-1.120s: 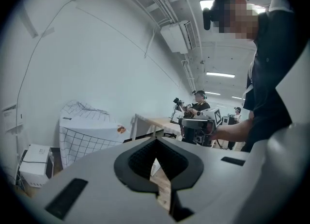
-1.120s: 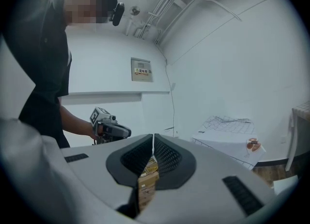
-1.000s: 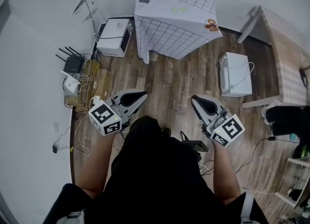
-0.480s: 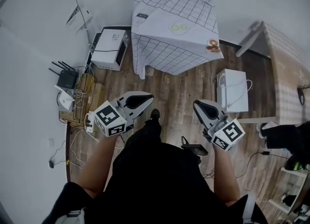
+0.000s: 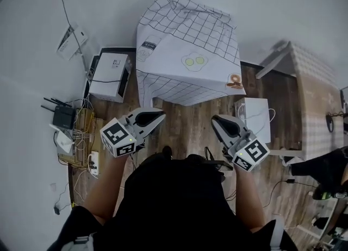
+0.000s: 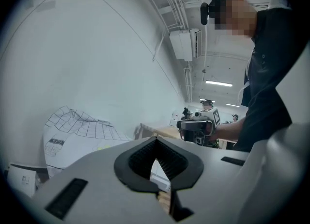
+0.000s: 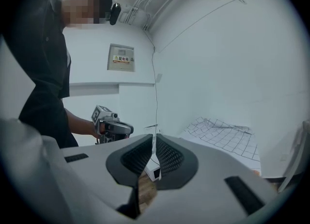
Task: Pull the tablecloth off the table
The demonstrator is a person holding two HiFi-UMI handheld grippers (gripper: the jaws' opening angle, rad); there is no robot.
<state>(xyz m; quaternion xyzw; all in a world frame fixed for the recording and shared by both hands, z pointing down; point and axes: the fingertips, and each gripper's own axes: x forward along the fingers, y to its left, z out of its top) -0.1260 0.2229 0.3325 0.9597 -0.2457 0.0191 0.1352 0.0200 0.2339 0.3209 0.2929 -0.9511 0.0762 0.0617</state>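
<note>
bare floor [image 5: 186, 122] separates tablecloth [image 5: 185, 38] edge from closed left tongs [image 5: 161, 113], right tongs [image 5: 215, 120].

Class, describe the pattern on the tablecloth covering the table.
The tablecloth is white with a thin dark grid; clearest in the head view.

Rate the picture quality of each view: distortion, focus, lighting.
Head view: fisheye bends straight edges, the light is flat and even, the checked tablecloth is sharp, and the far right edge is smeared. Left gripper view: round black vignette, bright ceiling strip lights, left claw slightly soft up close. Right gripper view: same vignette, pale white wall with little contrast, right claw equally soft.
</note>
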